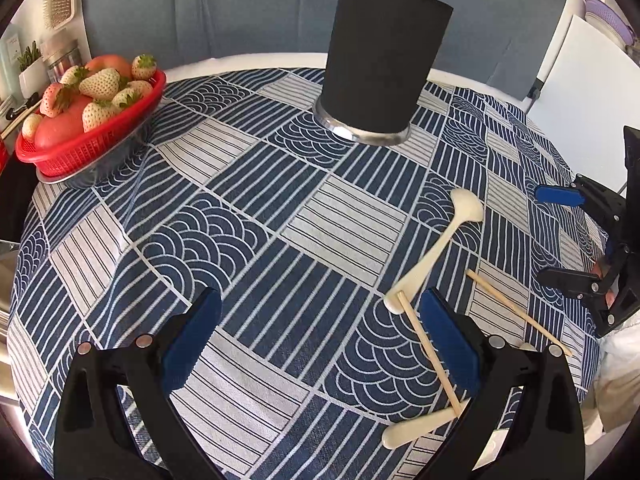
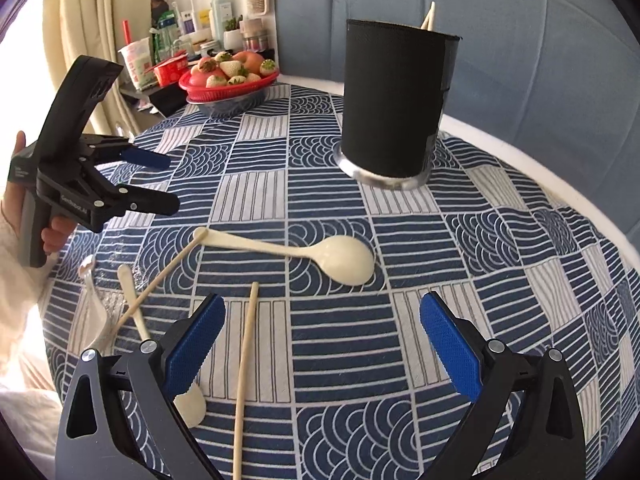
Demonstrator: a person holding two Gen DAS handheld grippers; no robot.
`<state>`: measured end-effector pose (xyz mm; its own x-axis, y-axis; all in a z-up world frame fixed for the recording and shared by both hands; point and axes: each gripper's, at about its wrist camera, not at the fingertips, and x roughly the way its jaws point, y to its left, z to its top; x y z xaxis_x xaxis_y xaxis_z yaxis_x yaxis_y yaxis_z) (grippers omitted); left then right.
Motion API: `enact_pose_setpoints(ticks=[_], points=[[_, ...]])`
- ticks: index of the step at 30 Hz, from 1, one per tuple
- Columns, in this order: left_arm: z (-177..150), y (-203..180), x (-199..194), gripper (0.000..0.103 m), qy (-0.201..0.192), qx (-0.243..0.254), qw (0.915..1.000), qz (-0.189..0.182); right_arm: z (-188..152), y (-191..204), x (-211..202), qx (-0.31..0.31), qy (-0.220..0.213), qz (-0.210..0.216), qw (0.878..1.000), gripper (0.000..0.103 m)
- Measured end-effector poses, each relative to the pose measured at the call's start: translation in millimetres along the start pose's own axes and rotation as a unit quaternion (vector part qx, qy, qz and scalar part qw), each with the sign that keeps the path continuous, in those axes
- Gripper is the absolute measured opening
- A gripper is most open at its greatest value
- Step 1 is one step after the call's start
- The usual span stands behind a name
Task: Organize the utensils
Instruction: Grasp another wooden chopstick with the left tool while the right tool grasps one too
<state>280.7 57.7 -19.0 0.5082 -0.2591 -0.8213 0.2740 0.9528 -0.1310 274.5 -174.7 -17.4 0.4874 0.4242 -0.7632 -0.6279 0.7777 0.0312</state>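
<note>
Here the left gripper [image 1: 320, 344] hangs over the worktop with its blue-padded jaws spread wide and nothing between them. The right gripper [image 2: 322, 344] is likewise released, its jaws apart over bare cloth. In the right wrist view a person's hand [image 2: 52, 232] holds the left gripper's black handle at the left edge.

Just inside the right gripper's left jaw a thin wooden chopstick [image 2: 245, 376] lies with its long axis running away from the camera, its far tip pointing toward the large cream plastic spoon [image 2: 292, 254]. That spoon lies crosswise ahead of the jaws, bowl to the right and handle end to the left. A second wooden chopstick [image 2: 160, 276] runs diagonally, its upper end touching the spoon's handle tip and its length crossing over a smaller cream spoon [image 2: 136, 304], whose bowl is partly hidden behind the left jaw. Beside it, near the cloth's edge, lies a clear plastic spoon [image 2: 94, 300].

All of this rests on a round worktop covered by a blue-and-white patterned tablecloth [image 2: 500, 248]. Farther back stands an upright black cylindrical holder [image 2: 394, 100] on a shiny metal base, with two pale chopstick tips [image 2: 428, 18] sticking out of its top. At the far left edge sits a red plastic basket [image 1: 96, 136] of white strawberries and red fruit.
</note>
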Motion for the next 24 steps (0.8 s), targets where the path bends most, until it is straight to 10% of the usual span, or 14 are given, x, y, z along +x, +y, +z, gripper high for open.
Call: enact_pose_setpoints(ticks=[24], points=[[-17.4, -44.1, 13.4, 0.081, 0.080, 0.020, 0.9965, -0.014, -35.8, 14.1, 20.8, -0.010, 0.127, -0.004, 0.992, 0.094]])
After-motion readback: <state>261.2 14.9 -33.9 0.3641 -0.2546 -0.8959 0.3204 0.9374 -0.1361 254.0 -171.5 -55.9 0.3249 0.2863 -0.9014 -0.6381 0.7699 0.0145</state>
